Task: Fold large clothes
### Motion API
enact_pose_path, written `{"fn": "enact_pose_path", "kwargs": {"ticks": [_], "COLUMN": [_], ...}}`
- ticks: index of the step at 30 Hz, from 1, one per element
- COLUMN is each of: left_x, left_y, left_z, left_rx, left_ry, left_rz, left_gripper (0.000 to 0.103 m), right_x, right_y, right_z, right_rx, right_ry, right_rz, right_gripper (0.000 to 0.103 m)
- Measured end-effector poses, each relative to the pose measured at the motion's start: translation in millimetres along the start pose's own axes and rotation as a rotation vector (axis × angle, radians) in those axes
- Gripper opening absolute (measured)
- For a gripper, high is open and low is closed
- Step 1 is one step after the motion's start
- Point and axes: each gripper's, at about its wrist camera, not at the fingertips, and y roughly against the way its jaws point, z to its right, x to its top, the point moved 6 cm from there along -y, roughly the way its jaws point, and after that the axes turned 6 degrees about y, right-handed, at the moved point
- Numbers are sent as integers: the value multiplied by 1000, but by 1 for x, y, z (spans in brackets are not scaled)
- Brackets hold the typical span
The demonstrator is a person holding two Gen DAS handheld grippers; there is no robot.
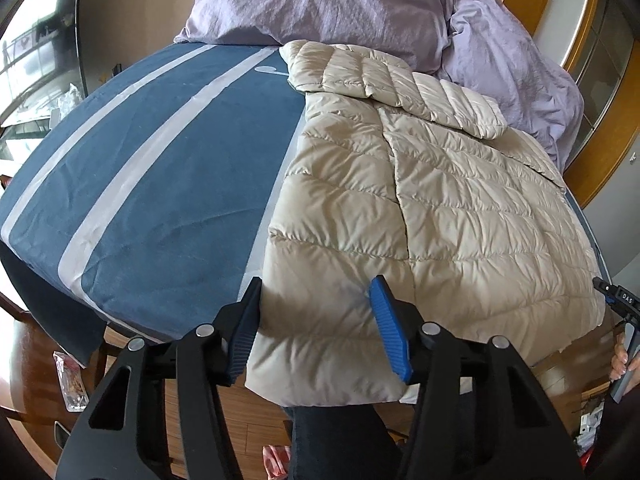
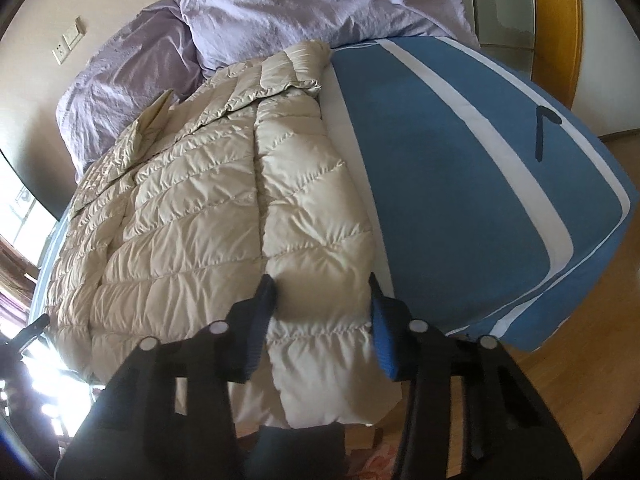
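A beige quilted down jacket (image 1: 432, 200) lies spread flat on the bed, hem toward me and hanging a little over the near edge. It also shows in the right wrist view (image 2: 208, 216). One sleeve (image 1: 400, 80) is folded across its top. My left gripper (image 1: 316, 320) is open, its blue-padded fingers straddling the jacket's near left hem corner. My right gripper (image 2: 320, 316) is open, its fingers straddling the near right hem corner. The right gripper's tip (image 1: 618, 300) shows at the right edge of the left wrist view.
The bed has a blue cover with white stripes (image 1: 152, 184), also in the right wrist view (image 2: 460, 184). Lilac pillows (image 1: 320, 4) lie at the head, past the jacket's collar. Wooden floor (image 2: 560, 380) and my dark trouser legs (image 1: 340, 440) are below the near edge.
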Motion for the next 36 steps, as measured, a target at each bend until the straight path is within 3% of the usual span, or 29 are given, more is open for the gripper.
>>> {"fn": "enact_pose_path", "kwargs": {"ticks": [9, 11, 14, 22, 36], "left_x": [-2, -3, -2, 23, 107], "left_y": [-1, -1, 0, 19, 35], "left_z": [5, 4, 5, 16, 42], "left_rx": [-32, -49, -57, -75, -39], "left_ry": [33, 51, 63, 56, 25], "left_rz": [-18, -28, -28, 37, 171], "left_gripper": [29, 18, 10, 5, 5], "right_x": [-3, -2, 0, 26, 105], "right_y": [-1, 0, 4, 28, 49], "right_z": [-6, -9, -10, -14, -35], "right_rx": [65, 69, 73, 99, 69], "right_ry": [9, 22, 27, 22, 53], "right_rz": [9, 15, 24, 106, 230], "right_gripper": [15, 12, 9, 7, 7]}}
